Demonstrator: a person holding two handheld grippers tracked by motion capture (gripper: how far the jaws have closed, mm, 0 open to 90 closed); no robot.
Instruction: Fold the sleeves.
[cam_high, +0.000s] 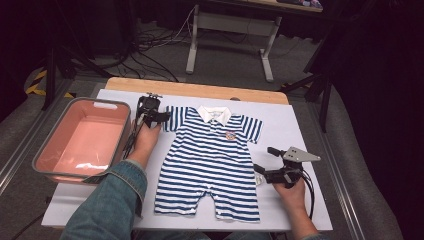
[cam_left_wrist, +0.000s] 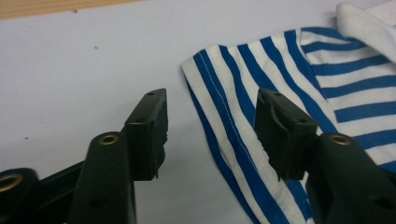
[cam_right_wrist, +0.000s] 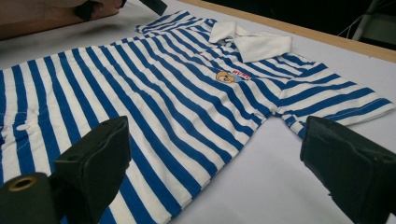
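On the smooth white table (cam_high: 310, 135), both gripper pairs gape beside a striped cotton romper (cam_high: 210, 160).

The person wears a blue denim sleeve (cam_high: 107, 200) on the left arm, its cuff turned back just beside the pink bin (cam_high: 82, 140); the right forearm is bare. The left gripper (cam_high: 161, 116) is black, with a black cable trailing along the bin's wall. Seen close, its fingers (cam_left_wrist: 148, 135) are blocky black pads with small screw holes, on arms with brass-ringed holes. The right gripper (cam_high: 261, 169), well apart from the bin, is black too, topped by a grey three-cornered plate and trailing black cables.
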